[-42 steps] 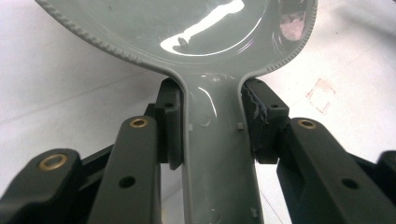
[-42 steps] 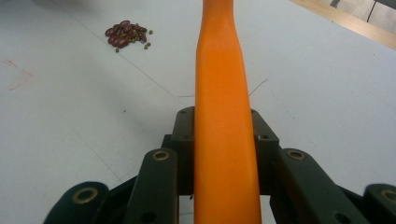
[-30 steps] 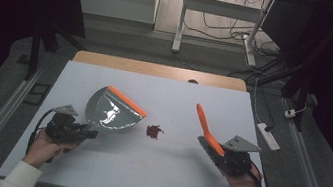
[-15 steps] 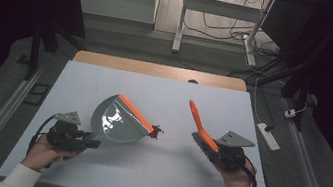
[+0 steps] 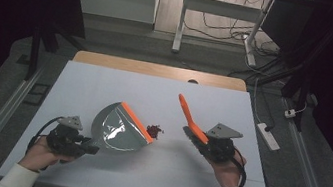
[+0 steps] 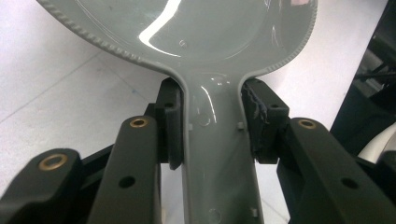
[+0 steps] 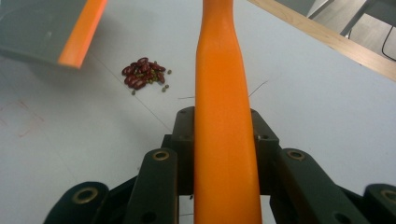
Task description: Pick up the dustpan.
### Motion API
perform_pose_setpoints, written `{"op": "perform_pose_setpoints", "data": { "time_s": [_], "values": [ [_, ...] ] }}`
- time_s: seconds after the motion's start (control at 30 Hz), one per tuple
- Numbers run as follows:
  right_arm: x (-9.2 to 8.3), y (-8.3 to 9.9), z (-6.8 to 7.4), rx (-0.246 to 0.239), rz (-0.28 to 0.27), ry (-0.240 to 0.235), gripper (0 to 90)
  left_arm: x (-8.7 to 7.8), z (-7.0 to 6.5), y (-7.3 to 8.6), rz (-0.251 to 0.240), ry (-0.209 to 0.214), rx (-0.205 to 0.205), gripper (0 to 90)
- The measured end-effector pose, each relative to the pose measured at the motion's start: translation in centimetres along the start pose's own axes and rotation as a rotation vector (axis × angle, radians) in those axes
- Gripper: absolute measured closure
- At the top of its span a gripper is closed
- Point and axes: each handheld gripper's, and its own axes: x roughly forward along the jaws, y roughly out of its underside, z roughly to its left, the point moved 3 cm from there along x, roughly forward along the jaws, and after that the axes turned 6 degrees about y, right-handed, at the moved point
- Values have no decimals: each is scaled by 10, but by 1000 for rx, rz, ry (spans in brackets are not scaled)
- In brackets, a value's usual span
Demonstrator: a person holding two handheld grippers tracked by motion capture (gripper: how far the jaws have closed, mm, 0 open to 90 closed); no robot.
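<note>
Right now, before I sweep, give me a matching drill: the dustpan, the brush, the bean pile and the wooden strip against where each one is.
1. grey plastic dustpan with orange lip
2. orange-handled brush
3. small pile of dark red beans
4. light wooden strip of the table

A. loose on the white tabletop
B. clamped in the left tool
C. along the table's far edge
D. clamped in the right tool

Pairs: 1-B, 2-D, 3-A, 4-C
</note>
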Motion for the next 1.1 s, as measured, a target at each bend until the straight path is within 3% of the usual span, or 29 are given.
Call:
{"op": "perform_pose_setpoints", "data": {
  "time_s": [0.2,0.47,0.87,1.1],
  "values": [
    [12,-8,2,30,-28,-22,703,10,-3,1,58,5,25,616],
    [29,-22,-1,70,-42,-39,702,15,-6,2,92,15,31,616],
    [64,-43,6,54,-30,-67,703,25,-4,-1,129,53,32,615],
    [77,-42,8,46,-3,-81,702,28,-2,-2,130,62,19,615]
  ]
}}
